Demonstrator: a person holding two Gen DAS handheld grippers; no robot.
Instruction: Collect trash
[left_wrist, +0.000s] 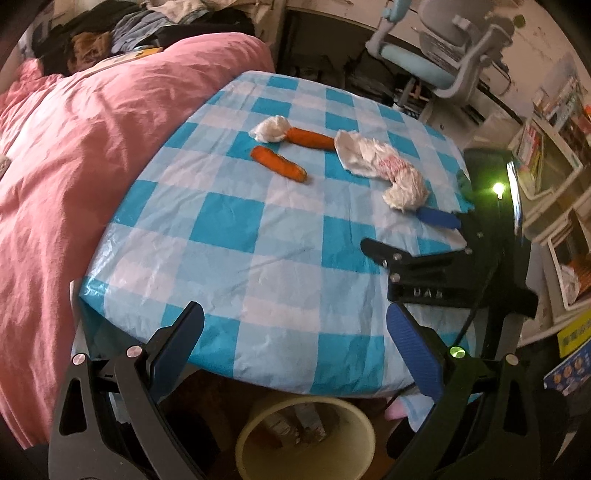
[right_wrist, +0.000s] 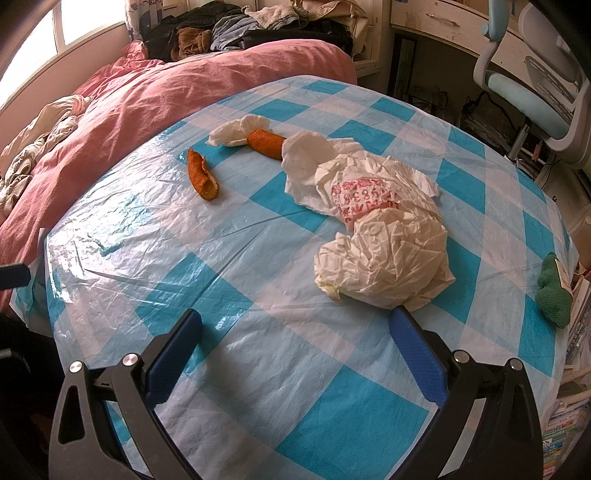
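I hold the right gripper (right_wrist: 295, 332) spread wide before the crumpled white plastic bag (right_wrist: 384, 258) on the blue-checked counter (right_wrist: 258, 387), my left gripper (left_wrist: 295, 325) parted empty above the cream round bin (left_wrist: 306, 435), ready to receive.

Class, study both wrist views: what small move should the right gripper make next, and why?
Probably ease the right gripper forward and close on the crumpled white bag. Its fingers are open and empty, the bag lies nearest, just ahead, and the bin waits below the table edge.
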